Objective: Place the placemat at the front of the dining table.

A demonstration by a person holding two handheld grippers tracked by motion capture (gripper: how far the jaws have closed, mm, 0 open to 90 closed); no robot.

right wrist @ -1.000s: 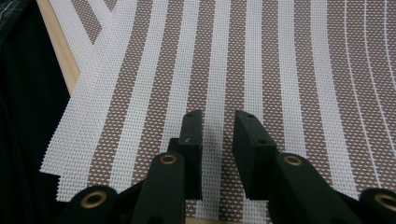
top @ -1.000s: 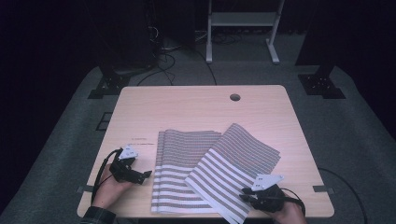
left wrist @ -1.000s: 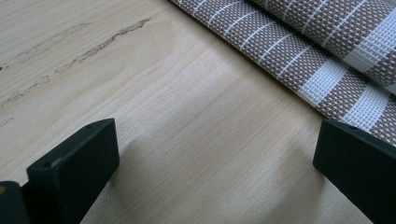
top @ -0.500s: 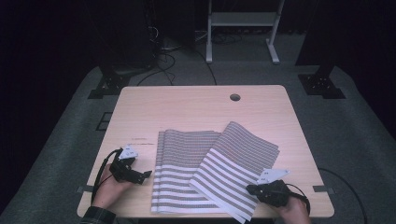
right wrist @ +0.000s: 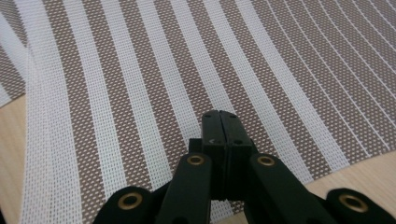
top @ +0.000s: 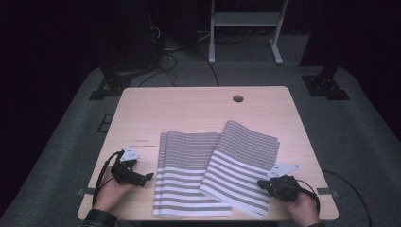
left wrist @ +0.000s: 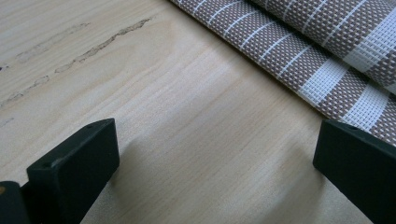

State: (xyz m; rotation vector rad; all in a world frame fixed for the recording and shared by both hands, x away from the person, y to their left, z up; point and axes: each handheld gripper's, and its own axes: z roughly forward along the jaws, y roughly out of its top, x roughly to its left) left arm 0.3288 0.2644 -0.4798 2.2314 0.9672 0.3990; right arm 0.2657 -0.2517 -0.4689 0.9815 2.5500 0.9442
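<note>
Right hand-held gripper (top: 265,182) sits at the near right of the tabletop (top: 189,111), its jaws having just been closing and now pressed together; in the right gripper view they meet at the edge of the upper striped mat (right wrist: 196,70), clenched on that edge as far as can be told. This upper striped mat (top: 243,163) lies tilted across the right part of the lower striped mat (top: 187,175), which rests flat near the tabletop's front edge. Left hand-held gripper (top: 146,178) rests just beside the lower mat's left edge, released, its jaws standing wide apart over bare wood, with the mat's edge (left wrist: 299,60) beyond them
</note>
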